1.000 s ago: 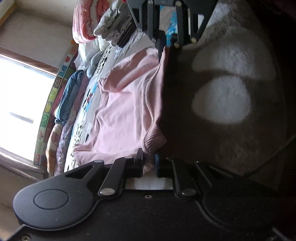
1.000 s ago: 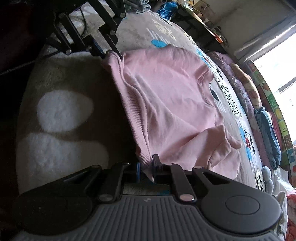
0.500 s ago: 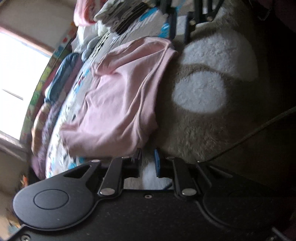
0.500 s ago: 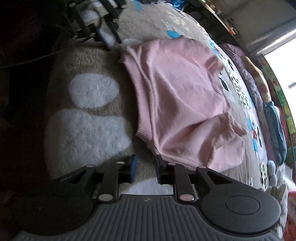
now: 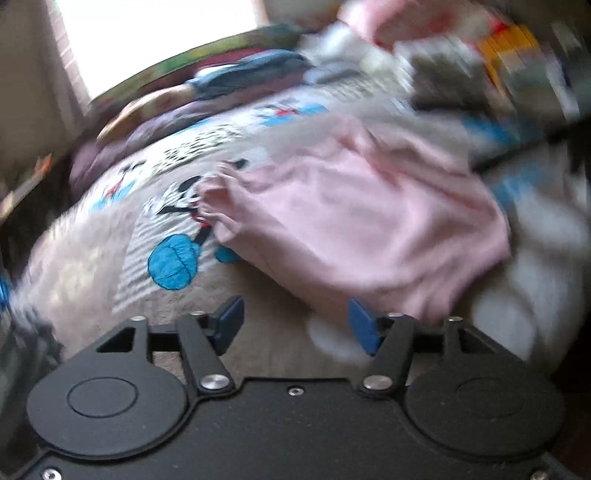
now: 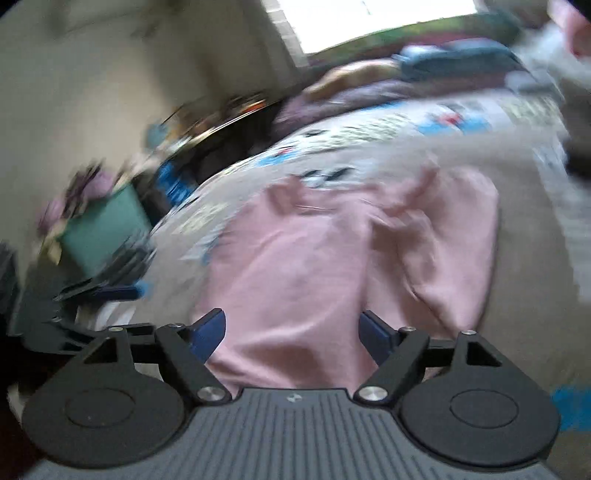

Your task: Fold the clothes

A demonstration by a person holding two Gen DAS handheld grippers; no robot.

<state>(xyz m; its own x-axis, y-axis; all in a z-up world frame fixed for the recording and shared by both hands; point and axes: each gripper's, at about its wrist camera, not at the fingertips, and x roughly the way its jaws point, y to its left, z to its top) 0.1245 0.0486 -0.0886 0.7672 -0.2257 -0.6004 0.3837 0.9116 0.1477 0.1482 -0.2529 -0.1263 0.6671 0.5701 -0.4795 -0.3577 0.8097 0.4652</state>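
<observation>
Both grippers have let go of the pink sweater (image 5: 362,221) since one second ago: the left gripper (image 5: 295,325) and the right gripper (image 6: 291,332) pinched its ribbed edge then, and now each has its blue pads wide apart and holds nothing. The sweater lies spread on the cartoon-print blanket (image 5: 177,236), with the left gripper low at its near left corner and the right gripper just above its near edge. Behind the sweater, along the far side under the bright window (image 6: 369,18), a row of folded clothes (image 5: 251,70) is seen, blurred.
</observation>
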